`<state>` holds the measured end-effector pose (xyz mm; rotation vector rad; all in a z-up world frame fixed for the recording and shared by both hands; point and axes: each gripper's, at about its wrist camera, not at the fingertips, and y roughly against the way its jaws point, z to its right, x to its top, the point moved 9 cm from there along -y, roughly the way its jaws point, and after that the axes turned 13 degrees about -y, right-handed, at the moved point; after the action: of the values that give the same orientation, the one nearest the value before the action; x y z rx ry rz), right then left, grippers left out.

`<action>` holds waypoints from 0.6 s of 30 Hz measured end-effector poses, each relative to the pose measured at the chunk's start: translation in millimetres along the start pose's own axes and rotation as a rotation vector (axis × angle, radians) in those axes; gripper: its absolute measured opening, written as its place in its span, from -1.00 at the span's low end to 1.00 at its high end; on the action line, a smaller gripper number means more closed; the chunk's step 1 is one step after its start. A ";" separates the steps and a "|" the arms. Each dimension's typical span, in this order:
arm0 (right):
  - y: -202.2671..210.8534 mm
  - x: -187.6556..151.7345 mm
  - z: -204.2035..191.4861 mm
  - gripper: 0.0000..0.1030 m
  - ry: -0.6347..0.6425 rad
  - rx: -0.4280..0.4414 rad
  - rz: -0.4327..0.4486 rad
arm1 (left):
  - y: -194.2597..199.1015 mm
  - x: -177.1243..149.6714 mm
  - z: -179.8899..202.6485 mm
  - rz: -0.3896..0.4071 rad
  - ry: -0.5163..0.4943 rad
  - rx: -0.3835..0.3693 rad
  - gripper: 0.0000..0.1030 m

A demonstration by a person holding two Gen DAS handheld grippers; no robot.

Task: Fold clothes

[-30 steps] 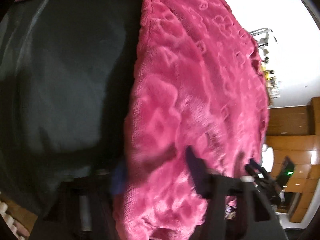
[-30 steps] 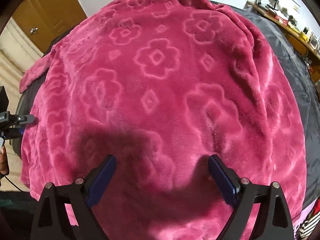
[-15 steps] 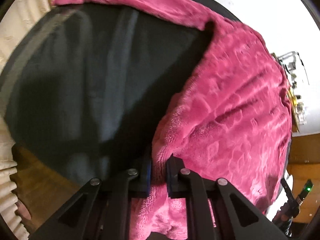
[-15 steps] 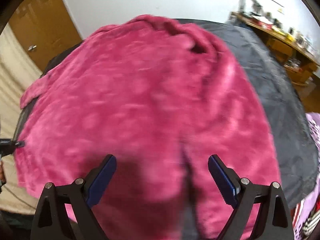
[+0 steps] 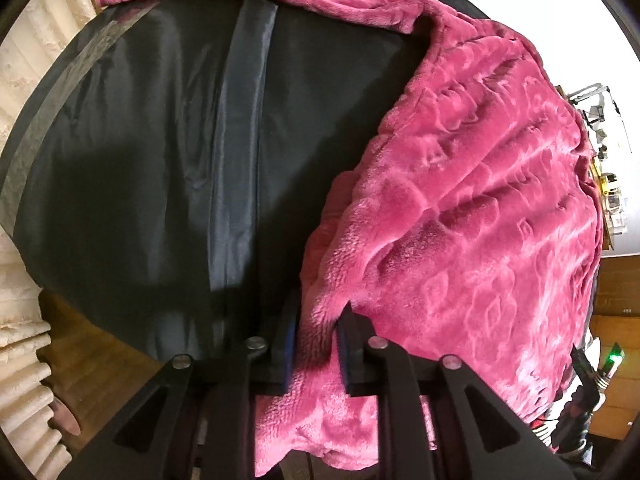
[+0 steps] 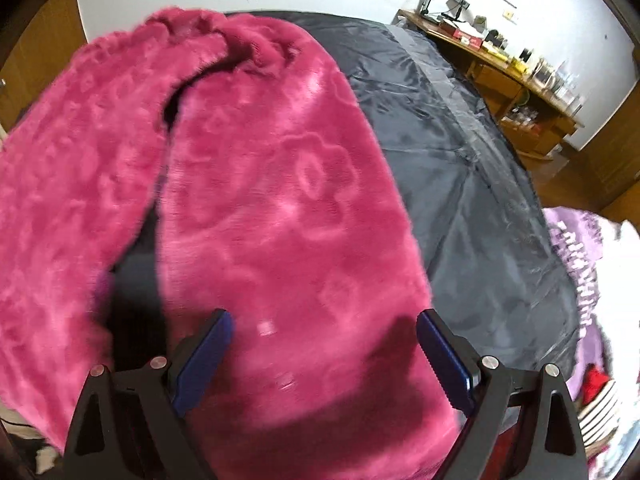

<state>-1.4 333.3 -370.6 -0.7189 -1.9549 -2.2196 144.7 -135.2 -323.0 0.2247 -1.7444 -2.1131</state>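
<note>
Fleece (image 5: 472, 216), deep pink and stamped with flower shapes, lies spread over a dark sheet (image 5: 168, 152) that covers the work surface. In the left wrist view its near edge runs between the left gripper's (image 5: 316, 346) blue pads (image 5: 289, 344); the jaws are opening, and the pads look just clear of the pile, though the fuzz makes that hard to judge. In the right wrist view the fleece (image 6: 280, 208) is doubled into a long band with a dark gap along its left side. The right gripper (image 6: 322, 354) hovers over that band with its jaws spread wide and nothing pinched. A purple garment (image 6: 576, 248) lies at the sheet's right edge, and a cluttered wooden desk (image 6: 504, 68) stands by the white wall.
</note>
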 end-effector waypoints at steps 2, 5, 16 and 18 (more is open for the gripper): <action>-7.6 5.8 2.8 0.85 0.012 -0.019 0.004 | -1.5 -4.1 -2.1 -0.011 0.012 0.004 -0.29; -14.1 21.1 10.7 0.86 0.043 -0.062 0.027 | -3.2 -11.0 -2.2 -0.020 0.022 0.002 -0.21; -53.3 121.4 86.7 0.97 0.121 -0.412 0.099 | -3.3 -31.2 15.0 -0.043 -0.014 0.013 0.07; -61.2 140.1 110.5 0.97 0.100 -0.485 0.075 | -4.0 -33.0 20.3 -0.050 -0.039 0.025 0.16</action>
<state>-117.0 482.1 -362.2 -0.6946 -1.3273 -2.6485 166.6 -103.3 -326.6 0.2372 -1.8067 -2.1450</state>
